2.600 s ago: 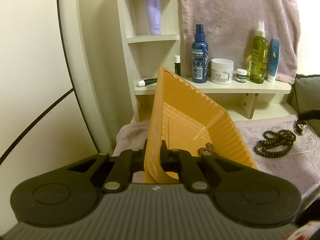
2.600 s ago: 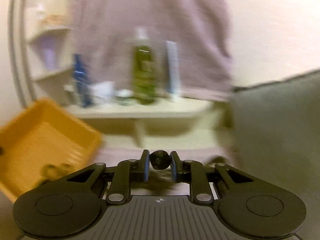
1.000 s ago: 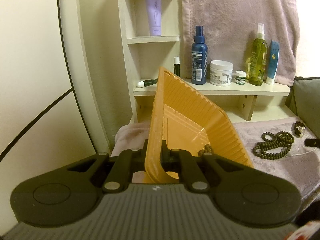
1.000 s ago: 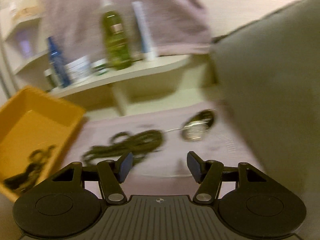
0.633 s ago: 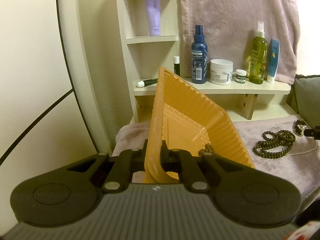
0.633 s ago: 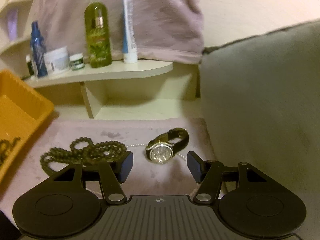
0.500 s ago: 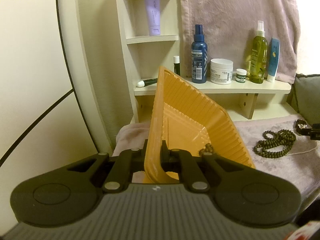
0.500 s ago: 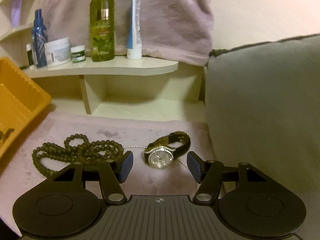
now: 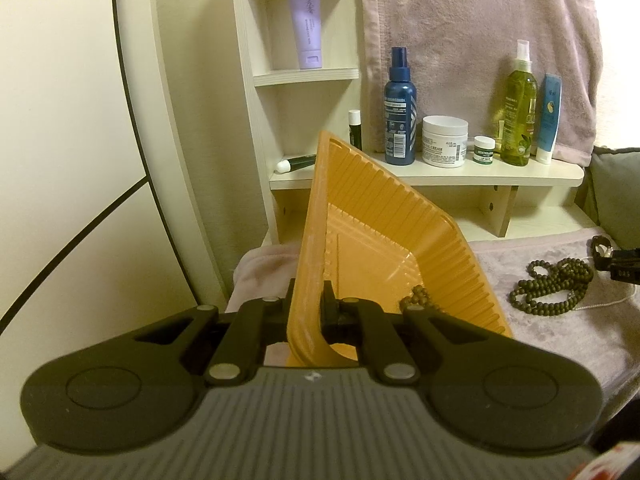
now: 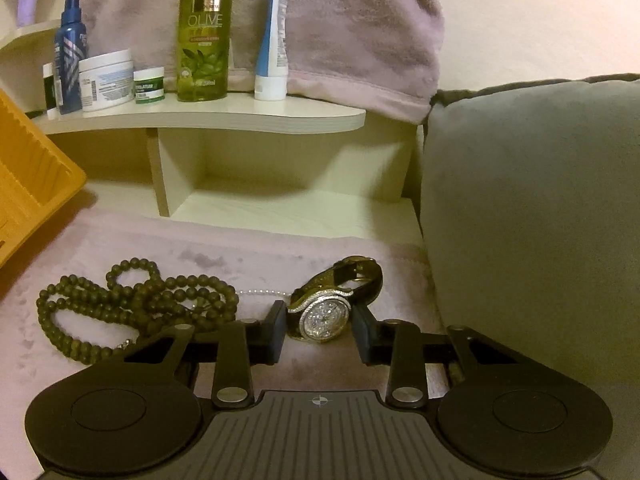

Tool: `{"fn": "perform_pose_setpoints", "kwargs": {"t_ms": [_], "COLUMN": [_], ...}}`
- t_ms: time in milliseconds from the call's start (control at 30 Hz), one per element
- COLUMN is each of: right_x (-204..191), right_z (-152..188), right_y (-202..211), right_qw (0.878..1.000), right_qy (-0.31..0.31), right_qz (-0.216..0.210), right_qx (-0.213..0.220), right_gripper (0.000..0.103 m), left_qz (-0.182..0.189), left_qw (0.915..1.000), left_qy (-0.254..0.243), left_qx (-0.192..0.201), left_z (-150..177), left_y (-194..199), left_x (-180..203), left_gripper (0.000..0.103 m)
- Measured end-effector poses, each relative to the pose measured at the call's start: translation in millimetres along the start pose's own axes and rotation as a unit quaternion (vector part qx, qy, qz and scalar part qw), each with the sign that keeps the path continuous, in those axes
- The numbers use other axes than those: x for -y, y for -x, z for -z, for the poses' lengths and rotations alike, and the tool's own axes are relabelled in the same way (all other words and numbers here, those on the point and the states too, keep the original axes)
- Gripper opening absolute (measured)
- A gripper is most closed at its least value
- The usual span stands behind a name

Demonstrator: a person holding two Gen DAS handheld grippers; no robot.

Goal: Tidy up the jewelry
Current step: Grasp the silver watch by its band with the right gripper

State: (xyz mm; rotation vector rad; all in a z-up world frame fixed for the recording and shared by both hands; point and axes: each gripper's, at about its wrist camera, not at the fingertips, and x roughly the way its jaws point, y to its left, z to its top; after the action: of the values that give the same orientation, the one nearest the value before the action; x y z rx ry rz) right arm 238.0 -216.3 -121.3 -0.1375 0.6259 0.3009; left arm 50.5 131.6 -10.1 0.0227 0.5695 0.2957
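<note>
Two grippers on show here. The left gripper [image 9: 307,304] sits low and centre in its own view, its fingers pinched tight on the near rim of the ribbed orange plastic tray [image 9: 384,216], one finger outside the wall and one inside. One tray only, tipped up on edge, its long side running from the lower centre up toward the middle of the frame. Inside it, one cluster of dark beads [image 9: 416,298] peeks out at the lower right corner, mostly hidden behind the gripper.

Over to the right wrist view: the right gripper [image 10: 320,330] is spread fairly wide, and one rhinestone-faced wristwatch with a dark strap [image 10: 330,308] lies between the finger tips on the mauve plush cloth [image 10: 224,252], not clamped. Whether the fingers touch it is hard to tell. The dial faces the camera, and the strap loops back toward the upper right.

To the left of the watch, one long string of dark olive round beads [image 10: 136,300] lies in a loose heap, with a thin pale chain [image 10: 262,292] running from it toward the watch; the chain's far end is hidden.

In the left wrist view that string lies at right, and the right gripper's tip is cut off at the edge
</note>
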Motion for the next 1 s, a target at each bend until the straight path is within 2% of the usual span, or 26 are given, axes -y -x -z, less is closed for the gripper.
{"fn": "perform_pose_setpoints", "kwargs": {"t_ms": [433, 1000], "right_x": [-4.1, -37.8], "right_z": [2.4, -14.5], "right_y": [40.3, 74.1], "right_qw": [1.000, 0.998], "right_qy": [-0.004, 0.002], "right_qz": [-0.009, -0.060], "right_qx": [0.016, 0.027], "right_gripper": [0.035, 0.035], "left_qz": [0.002, 0.009], "left_qw": [1.0000, 0.9999], "left_qy": [0.001, 0.001], "left_qx": [0.001, 0.006], "left_z": [0.1, 0.2], "left_y": [0.8, 3.0], "left_x": [0.3, -1.5], "left_gripper": [0.007, 0.007]}}
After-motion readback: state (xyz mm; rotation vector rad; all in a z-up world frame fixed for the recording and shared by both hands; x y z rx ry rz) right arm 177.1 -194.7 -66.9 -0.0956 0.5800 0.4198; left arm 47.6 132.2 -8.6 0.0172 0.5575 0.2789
